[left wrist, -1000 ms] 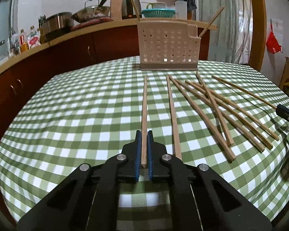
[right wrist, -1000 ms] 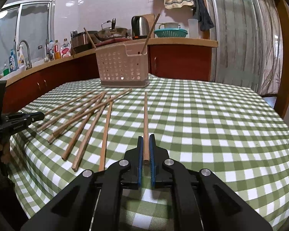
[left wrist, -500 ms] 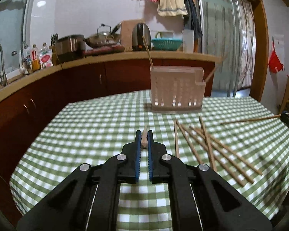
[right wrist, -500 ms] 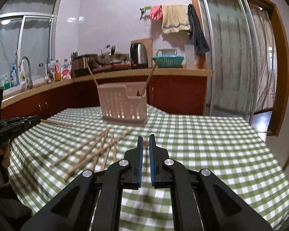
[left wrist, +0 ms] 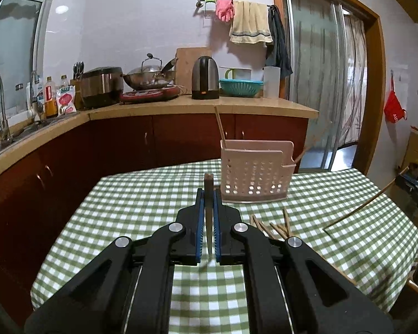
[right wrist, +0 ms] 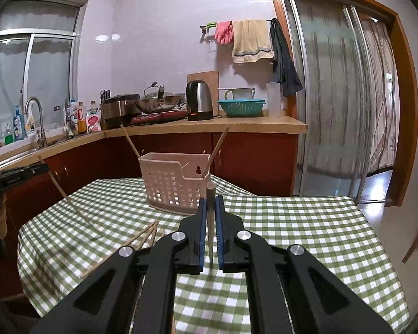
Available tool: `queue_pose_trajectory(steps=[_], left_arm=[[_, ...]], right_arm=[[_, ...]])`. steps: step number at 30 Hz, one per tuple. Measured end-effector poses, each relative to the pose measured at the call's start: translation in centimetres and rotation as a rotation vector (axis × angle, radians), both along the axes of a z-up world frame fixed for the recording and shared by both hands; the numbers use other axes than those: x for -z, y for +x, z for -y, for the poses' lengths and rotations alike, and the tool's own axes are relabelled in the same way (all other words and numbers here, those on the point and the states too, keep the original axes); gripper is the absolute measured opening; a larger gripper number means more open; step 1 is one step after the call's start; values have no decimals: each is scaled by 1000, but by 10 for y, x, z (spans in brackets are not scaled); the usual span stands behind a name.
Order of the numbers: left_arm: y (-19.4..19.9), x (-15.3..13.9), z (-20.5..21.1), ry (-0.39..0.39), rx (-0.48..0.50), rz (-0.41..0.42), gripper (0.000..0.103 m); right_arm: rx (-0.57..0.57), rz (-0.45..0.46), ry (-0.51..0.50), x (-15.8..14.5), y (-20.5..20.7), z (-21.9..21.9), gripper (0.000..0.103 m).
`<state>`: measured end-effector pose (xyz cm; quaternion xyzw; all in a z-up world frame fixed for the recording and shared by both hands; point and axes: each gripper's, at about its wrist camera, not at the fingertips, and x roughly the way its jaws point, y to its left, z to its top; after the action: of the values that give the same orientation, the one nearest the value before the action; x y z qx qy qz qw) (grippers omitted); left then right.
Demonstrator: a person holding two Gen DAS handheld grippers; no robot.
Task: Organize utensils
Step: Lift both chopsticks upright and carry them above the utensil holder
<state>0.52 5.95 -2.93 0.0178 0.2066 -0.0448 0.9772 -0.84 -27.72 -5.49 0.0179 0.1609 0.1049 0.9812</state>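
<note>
My left gripper [left wrist: 208,194] is shut on a wooden chopstick [left wrist: 208,183], held above the table and seen end-on. My right gripper [right wrist: 210,201] is shut on another chopstick [right wrist: 210,192], also lifted and seen end-on. A pink perforated utensil basket [left wrist: 253,176] stands on the checkered table ahead; it also shows in the right wrist view [right wrist: 175,183], with two chopsticks [right wrist: 218,146] leaning in it. Several loose chopsticks [left wrist: 276,226] lie on the cloth. The right gripper's chopstick also shows in the left wrist view [left wrist: 359,208], and the left gripper's in the right wrist view [right wrist: 57,185].
The green checkered table [right wrist: 292,222] drops off at its edges. A kitchen counter [left wrist: 203,105] with a kettle [left wrist: 205,78], wok and teal colander runs behind it. A glass sliding door [right wrist: 334,97] is at the right.
Both grippers have lifted their chopsticks off the cloth and tilted up, so each stick now points forward, end-on. The basket appears farther and lower in both views.
</note>
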Motion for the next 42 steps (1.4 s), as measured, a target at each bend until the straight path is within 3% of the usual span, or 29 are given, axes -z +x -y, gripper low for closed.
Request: queue_pose_trajectory(steps=[14, 20, 28, 33, 38, 42], left_arm=[[48, -8, 0, -24, 15, 1, 7], [61, -27, 2, -62, 59, 15, 7], [83, -76, 12, -120, 146, 93, 7], [105, -105, 23, -109, 152, 179, 7], [134, -124, 34, -101, 145, 244, 7], [157, -124, 42, -101, 135, 273, 7]], right_arm=[[-1, 13, 20, -12, 53, -6, 7], [-25, 34, 37, -28, 58, -12, 7], [-80, 158, 65, -79, 72, -22, 7], [-100, 243, 64, -109, 94, -32, 7], [-109, 281, 66, -122, 122, -43, 7], [-110, 276, 73, -115, 149, -51, 7]])
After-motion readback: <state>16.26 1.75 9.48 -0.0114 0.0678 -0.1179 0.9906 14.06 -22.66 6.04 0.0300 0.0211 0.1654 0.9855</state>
